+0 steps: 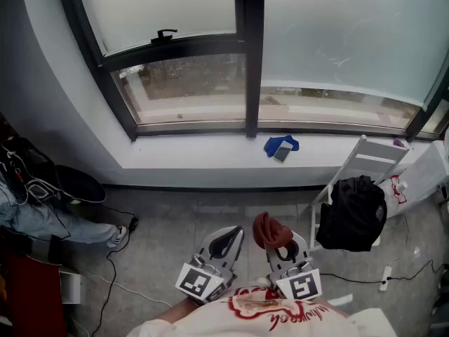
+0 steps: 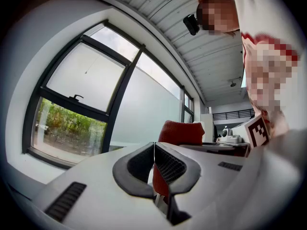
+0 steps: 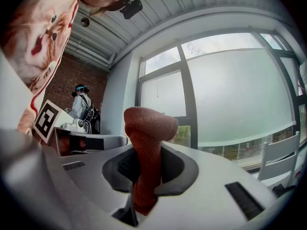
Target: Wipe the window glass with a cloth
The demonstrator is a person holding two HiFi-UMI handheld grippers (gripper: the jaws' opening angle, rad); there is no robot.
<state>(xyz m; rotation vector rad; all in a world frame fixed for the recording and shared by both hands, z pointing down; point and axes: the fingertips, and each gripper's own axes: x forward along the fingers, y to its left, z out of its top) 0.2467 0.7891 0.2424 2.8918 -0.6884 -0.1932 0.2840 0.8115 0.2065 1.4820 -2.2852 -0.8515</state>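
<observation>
cloth (image 3: 146,143), a rust-red rag of coarse knitted weave, stands bunched upright between the jaws of the right tongs (image 3: 147,170), which are clenched on its lower part so that a rounded wad sticks out beyond the tips; held that way, i judge, the soft wad would meet the pane before the hard pale plastic does; the left tongs (image 2: 154,163) are pressed together on nothing, their dark ribbed pads touching, just beside the right pair and seemingly idle; the window glass (image 1: 337,34) lies well ahead of both tongs, smooth and partly frosted, set in a dark frame (image 1: 249,55); wiping looks not yet begun, since cloth and pane are well apart; on the pale sill (image 1: 203,153) ahead of the right tongs lies a crumpled blue rag (image 1: 281,147)
</observation>
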